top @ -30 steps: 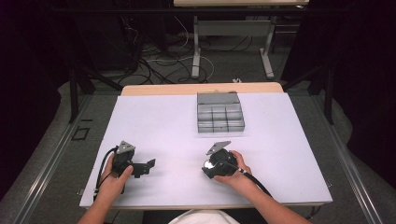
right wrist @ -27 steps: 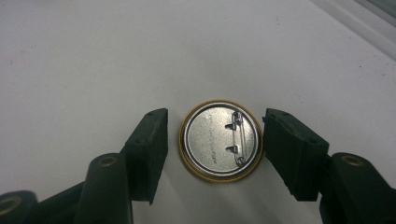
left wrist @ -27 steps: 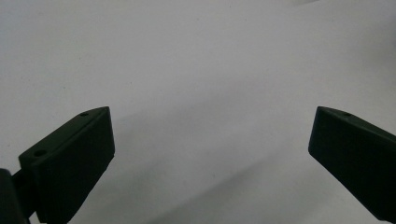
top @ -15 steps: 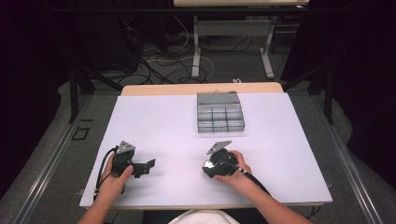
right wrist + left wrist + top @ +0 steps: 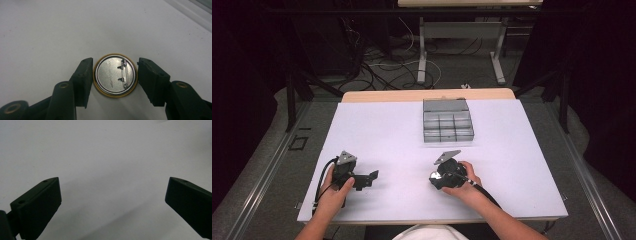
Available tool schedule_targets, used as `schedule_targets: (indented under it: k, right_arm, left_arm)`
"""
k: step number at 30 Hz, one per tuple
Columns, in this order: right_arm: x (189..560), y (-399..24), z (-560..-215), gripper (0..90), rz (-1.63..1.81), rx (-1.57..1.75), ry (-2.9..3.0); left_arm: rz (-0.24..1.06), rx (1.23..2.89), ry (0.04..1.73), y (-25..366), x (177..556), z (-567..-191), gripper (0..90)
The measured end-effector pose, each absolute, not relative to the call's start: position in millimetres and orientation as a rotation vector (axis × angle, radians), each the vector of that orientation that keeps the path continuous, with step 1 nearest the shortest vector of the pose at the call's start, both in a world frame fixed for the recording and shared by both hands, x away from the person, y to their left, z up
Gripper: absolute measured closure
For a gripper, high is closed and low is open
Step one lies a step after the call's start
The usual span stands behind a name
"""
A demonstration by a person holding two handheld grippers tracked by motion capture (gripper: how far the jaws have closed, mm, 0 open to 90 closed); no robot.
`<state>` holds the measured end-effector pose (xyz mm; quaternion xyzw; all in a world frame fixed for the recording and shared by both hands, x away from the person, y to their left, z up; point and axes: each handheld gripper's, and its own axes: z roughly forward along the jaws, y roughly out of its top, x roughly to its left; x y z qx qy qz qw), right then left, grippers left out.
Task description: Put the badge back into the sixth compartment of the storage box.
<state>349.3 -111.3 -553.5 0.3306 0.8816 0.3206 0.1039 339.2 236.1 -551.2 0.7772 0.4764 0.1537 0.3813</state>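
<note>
Nothing on the tabletop has shifted since a second ago except the right gripper's jaws, which have just been closing on a round metal pin badge with a gold rim; both hands keep their places. At the left, the left gripper (image 5: 371,178) rests in the person's left hand (image 5: 333,192) near the front edge of the white tabletop (image 5: 387,135), its jaws spread wide over bare surface with nothing between them. Further right, the right gripper (image 5: 115,75) sits low in the right hand (image 5: 463,180), and its jaws press against opposite edges of the badge (image 5: 115,75), which lies back-up, its safety-pin clasp showing. Well beyond the right gripper, towards the far edge, stands a grey plastic compartment tray (image 5: 447,120).
</note>
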Motion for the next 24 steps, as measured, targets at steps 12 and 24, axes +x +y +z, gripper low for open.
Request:
schedule_targets:
  k: [12, 24]
  right_arm:
    - [348.5, -110.9, -552.7, 46.6, 0.941, 0.984, 2.601]
    - [347.7, -110.7, -548.1, 46.6, 0.942, 0.979, 2.595]
  left_arm:
    - [0.385, 1.979, 1.224, 235.6, 339.1, -551.5, 0.9]
    - [0.385, 1.981, 1.223, 235.8, 339.0, -551.5, 1.0]
